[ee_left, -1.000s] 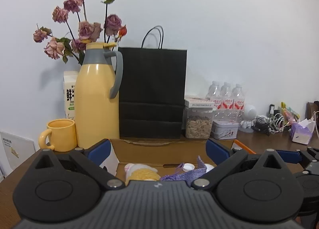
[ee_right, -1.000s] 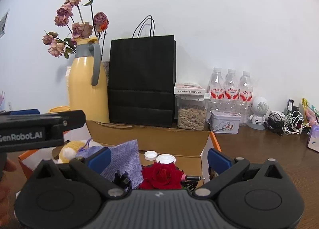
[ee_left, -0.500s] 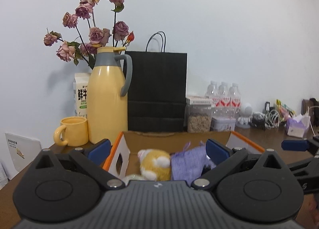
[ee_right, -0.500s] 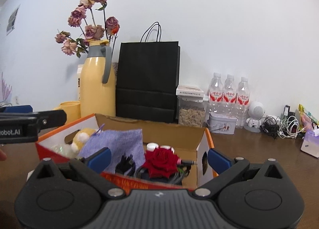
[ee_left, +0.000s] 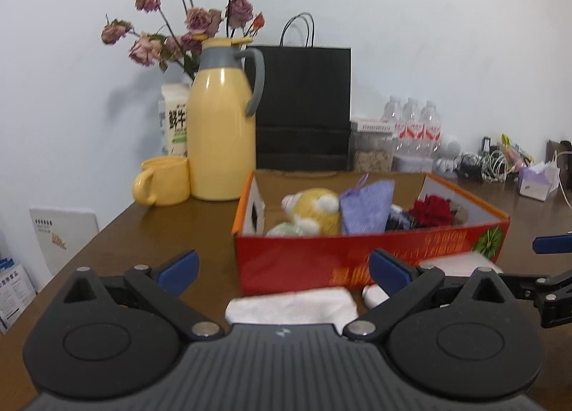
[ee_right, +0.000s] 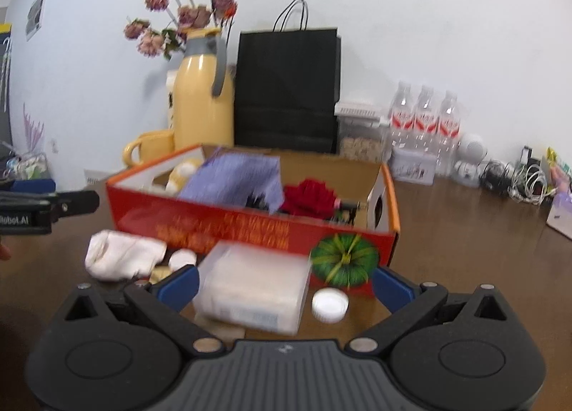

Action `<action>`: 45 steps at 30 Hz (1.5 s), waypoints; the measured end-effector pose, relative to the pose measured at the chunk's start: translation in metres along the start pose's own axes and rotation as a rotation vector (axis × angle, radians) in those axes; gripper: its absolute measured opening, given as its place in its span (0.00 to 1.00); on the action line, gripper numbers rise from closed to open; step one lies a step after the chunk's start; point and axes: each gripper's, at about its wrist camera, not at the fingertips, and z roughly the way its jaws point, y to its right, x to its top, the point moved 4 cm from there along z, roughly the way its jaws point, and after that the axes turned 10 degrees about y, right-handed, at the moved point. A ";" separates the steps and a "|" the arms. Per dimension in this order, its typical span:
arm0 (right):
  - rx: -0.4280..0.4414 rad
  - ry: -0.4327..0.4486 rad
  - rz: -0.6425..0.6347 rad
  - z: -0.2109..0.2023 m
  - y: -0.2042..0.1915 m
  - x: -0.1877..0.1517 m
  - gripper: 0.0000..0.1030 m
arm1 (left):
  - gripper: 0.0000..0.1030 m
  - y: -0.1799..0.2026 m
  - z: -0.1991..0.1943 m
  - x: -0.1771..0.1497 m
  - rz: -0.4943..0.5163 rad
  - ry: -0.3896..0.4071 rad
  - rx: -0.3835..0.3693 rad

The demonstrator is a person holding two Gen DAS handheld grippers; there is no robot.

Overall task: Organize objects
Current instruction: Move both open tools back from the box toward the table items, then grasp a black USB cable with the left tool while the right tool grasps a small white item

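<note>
Both tools have pulled back from over the box: a second ago I was looking down into it, and now I see its red front wall [ee_left: 371, 253] and the loose things lying in front of it on the surface [ee_left: 150, 232]. Inside the box sit a yellow plush toy [ee_left: 314, 209], a purple pouch [ee_left: 368, 205] and a red rose [ee_left: 432, 209], so I judge those as already sorted.

My left tool [ee_left: 282, 268] is spread wide and carries nothing; a white sock [ee_left: 291, 305] lies just ahead between its fingers, close to the box wall. My right tool [ee_right: 284, 280] is likewise wide apart and unloaded, with a clear plastic box [ee_right: 252, 291] lying between its fingers and a white cap [ee_right: 329, 303] just beside that. A second white cap [ee_right: 182, 259] rests near the sock.

I read this retreat as lining up the next pickups: sock on the left, plastic box on the right.
</note>
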 end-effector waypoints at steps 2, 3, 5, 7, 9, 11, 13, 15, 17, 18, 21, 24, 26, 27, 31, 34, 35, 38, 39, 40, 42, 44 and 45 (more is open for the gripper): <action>0.003 -0.029 -0.001 -0.002 -0.002 -0.008 1.00 | 1.00 -0.003 -0.002 -0.005 0.005 -0.022 0.006; 0.006 -0.044 0.002 -0.003 -0.003 -0.011 1.00 | 1.00 -0.005 -0.003 -0.008 0.007 -0.034 0.008; 0.012 -0.070 0.011 -0.004 -0.006 -0.019 1.00 | 1.00 -0.008 -0.003 -0.013 0.006 -0.058 0.004; 0.016 -0.096 0.020 -0.004 -0.009 -0.026 1.00 | 1.00 -0.010 -0.003 -0.019 -0.001 -0.081 -0.001; 0.025 -0.121 0.029 -0.002 -0.013 -0.030 1.00 | 1.00 -0.013 -0.003 -0.024 -0.009 -0.099 -0.001; 0.035 -0.129 0.037 -0.001 -0.017 -0.031 1.00 | 1.00 -0.014 -0.002 -0.027 -0.017 -0.112 -0.003; 0.039 -0.139 0.041 0.001 -0.021 -0.032 1.00 | 1.00 -0.014 -0.001 -0.029 -0.027 -0.118 -0.005; 0.037 -0.154 0.052 0.005 -0.024 -0.032 1.00 | 1.00 -0.015 -0.001 -0.029 -0.037 -0.124 -0.011; 0.043 -0.167 0.065 0.009 -0.026 -0.032 0.97 | 1.00 -0.018 0.000 -0.030 -0.059 -0.133 -0.019; 0.044 -0.172 0.070 0.011 -0.028 -0.032 0.93 | 1.00 -0.019 0.001 -0.031 -0.072 -0.139 -0.021; 0.046 -0.189 0.076 0.016 -0.033 -0.032 0.83 | 1.00 -0.023 0.004 -0.033 -0.110 -0.157 -0.023; 0.039 -0.192 0.066 0.019 -0.038 -0.031 0.73 | 1.00 -0.026 0.006 -0.034 -0.137 -0.174 -0.024; 0.039 -0.188 0.054 0.020 -0.041 -0.031 0.61 | 1.00 -0.027 0.007 -0.035 -0.144 -0.181 -0.028; 0.039 -0.185 0.043 0.020 -0.042 -0.030 0.54 | 1.00 -0.027 0.007 -0.035 -0.147 -0.183 -0.030; 0.045 -0.175 0.029 0.019 -0.046 -0.029 0.34 | 1.00 -0.028 0.008 -0.037 -0.154 -0.194 -0.026; 0.038 -0.173 0.028 0.019 -0.046 -0.028 0.25 | 1.00 -0.028 0.010 -0.038 -0.157 -0.208 -0.024; 0.033 -0.172 0.028 0.019 -0.046 -0.028 0.20 | 1.00 -0.028 0.010 -0.038 -0.158 -0.213 -0.024; 0.022 -0.163 0.023 0.017 -0.045 -0.028 0.08 | 1.00 -0.028 0.012 -0.039 -0.157 -0.222 -0.022; 0.024 -0.158 0.027 0.016 -0.044 -0.027 0.05 | 1.00 -0.028 0.012 -0.039 -0.157 -0.225 -0.021; 0.028 -0.154 0.030 0.016 -0.043 -0.027 0.04 | 1.00 -0.028 0.013 -0.039 -0.157 -0.228 -0.020; 0.029 -0.136 0.027 0.013 -0.044 -0.026 0.04 | 1.00 -0.028 0.013 -0.040 -0.157 -0.232 -0.016; 0.021 -0.103 0.018 0.008 -0.045 -0.024 0.04 | 1.00 -0.028 0.013 -0.040 -0.157 -0.235 -0.012; 0.015 -0.085 0.016 0.005 -0.045 -0.023 0.04 | 1.00 -0.028 0.013 -0.040 -0.156 -0.234 -0.012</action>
